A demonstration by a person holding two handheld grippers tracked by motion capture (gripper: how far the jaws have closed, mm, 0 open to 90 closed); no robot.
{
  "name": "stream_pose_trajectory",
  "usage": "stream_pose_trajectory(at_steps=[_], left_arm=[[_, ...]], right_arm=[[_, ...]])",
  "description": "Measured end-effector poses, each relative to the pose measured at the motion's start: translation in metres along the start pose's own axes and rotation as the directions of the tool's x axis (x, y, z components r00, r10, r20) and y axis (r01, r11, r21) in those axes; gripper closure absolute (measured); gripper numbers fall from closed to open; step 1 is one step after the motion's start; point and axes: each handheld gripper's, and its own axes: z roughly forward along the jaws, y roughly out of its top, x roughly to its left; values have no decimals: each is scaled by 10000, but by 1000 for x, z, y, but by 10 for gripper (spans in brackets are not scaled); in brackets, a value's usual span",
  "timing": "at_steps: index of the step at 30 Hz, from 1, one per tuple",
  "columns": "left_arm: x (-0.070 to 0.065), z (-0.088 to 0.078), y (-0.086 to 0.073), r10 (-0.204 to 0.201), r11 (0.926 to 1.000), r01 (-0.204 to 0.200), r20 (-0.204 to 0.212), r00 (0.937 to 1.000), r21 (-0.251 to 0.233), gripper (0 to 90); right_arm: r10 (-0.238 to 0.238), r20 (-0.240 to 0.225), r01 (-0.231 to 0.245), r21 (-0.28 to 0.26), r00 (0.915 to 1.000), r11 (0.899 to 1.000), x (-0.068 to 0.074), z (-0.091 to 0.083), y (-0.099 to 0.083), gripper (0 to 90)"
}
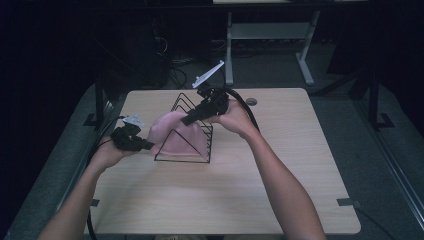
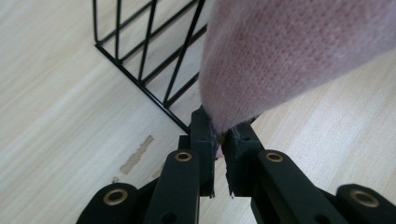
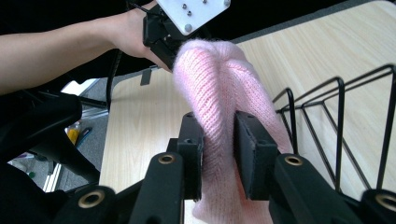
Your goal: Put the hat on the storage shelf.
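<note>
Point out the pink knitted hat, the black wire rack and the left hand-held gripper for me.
Pink knitted hat (image 3: 212, 79), right gripper view, on its rounded upper fold.
Black wire rack (image 1: 181, 159), high view, on its front bottom bar.
Left hand-held gripper (image 2: 219, 135), left gripper view, between its fingertips, shut on the hat's edge.

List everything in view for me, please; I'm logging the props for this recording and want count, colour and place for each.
knitted cloth: one, pink, draped over the wire rack, held at two ends
wire rack: one, black, standing mid-table
table: one, light wood top, in the middle of the high view
white-framed table: one, white legs, on the floor behind
left gripper: one, black, at the cloth's left end, jaws pinched on a corner
right gripper: one, black, over the rack, cloth between its jaws
forearms: two, bare, entering from the bottom edge
</note>
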Motion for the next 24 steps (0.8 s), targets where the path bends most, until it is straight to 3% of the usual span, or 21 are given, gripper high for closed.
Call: stream_pose_trajectory(at_steps=[7, 13, 17, 24], left_arm=[[0, 12, -4, -12, 9996, 10, 51, 10000, 294, 834], [1, 17, -5, 93, 9981, -96, 41, 9999, 615, 834], [2, 20, -6, 18, 9973, -24, 83, 10000, 737, 834], [5, 24, -12, -207, 9962, 192, 169, 9996, 844, 835]], right_arm=[[297, -91, -295, 175, 9995, 9994, -3, 6, -8, 680], [241, -73, -240, 152, 9997, 9996, -3, 9, -8, 676], [29, 190, -31, 84, 9998, 10000, -3, 10, -8, 727], [115, 108, -116, 131, 9999, 9998, -4, 17, -10, 777]])
